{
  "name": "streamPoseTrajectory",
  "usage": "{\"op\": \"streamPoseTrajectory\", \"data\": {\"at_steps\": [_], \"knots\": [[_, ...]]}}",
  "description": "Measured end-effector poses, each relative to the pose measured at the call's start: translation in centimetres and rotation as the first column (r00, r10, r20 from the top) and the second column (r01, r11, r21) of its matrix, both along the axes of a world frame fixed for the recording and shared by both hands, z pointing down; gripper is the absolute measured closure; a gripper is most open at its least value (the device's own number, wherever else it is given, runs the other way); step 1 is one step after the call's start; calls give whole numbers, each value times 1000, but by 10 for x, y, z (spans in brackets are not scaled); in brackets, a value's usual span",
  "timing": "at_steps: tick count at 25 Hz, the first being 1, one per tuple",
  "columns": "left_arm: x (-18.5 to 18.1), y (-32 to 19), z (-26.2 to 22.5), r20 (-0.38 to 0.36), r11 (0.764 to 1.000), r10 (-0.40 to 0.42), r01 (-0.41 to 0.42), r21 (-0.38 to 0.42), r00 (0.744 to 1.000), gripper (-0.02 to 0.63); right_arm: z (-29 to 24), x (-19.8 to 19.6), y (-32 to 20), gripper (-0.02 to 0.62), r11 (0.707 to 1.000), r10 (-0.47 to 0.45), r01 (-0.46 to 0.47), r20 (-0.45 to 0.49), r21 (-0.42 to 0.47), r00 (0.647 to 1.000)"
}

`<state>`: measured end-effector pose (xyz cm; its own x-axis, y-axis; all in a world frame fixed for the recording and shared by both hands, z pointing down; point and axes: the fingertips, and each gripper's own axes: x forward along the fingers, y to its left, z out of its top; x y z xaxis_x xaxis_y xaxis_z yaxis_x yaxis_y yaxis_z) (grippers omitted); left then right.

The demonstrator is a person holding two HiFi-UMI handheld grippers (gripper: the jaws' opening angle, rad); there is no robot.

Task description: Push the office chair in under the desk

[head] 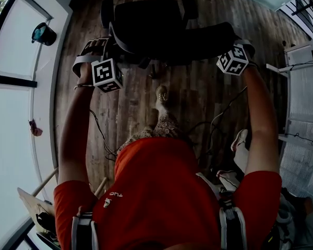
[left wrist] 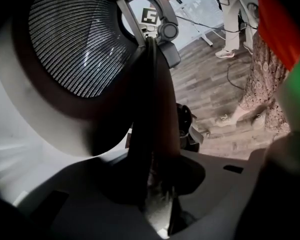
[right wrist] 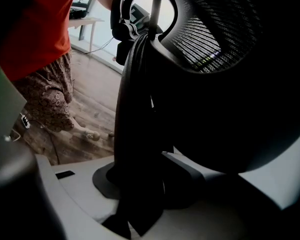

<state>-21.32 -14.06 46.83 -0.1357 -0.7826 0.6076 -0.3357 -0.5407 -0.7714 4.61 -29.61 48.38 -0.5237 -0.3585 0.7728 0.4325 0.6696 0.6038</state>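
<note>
The black office chair (head: pixel 156 25) stands on the wood floor in front of me, seen from above, its backrest (head: pixel 198 41) nearest to me. My left gripper (head: pixel 103 48) grips the backrest's left edge and my right gripper (head: pixel 243 47) its right edge. In the left gripper view the mesh back (left wrist: pixel 80 39) fills the upper left, and its dark frame edge (left wrist: pixel 150 124) runs down between the jaws of the left gripper (left wrist: pixel 157 189). In the right gripper view, the frame edge (right wrist: pixel 137 134) likewise runs into the right gripper (right wrist: pixel 140 194). No desk is clearly in view.
Black cables (head: pixel 219 119) trail over the floor beside my foot (head: pixel 161 95). Another person's shoes (head: pixel 240 139) are at the right, near a white rack (head: pixel 302 87). A dark cup (head: pixel 44 34) sits on the white ledge (head: pixel 21 113) at the left.
</note>
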Motion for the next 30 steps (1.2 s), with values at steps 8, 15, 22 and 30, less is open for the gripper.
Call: {"op": "streamPoseTrajectory", "data": {"at_steps": [8,15,22,30], "knots": [[-28,-46,0,-1,1000,-23,23,0,1000,483,-4,-36,-59,439,999,-45,45,-2,8,999],[-73,-112,6,8,998,-57,57,-14,998,492,-3,-78,-125,440,998,-58,57,3,20,998],[-113,-183,4,1,995,-98,98,-33,995,489,-2,-122,-201,440,997,-75,75,3,10,997],[-151,-245,5,8,989,-144,144,-35,990,488,-1,-165,-275,440,993,-115,114,4,6,993]]}}
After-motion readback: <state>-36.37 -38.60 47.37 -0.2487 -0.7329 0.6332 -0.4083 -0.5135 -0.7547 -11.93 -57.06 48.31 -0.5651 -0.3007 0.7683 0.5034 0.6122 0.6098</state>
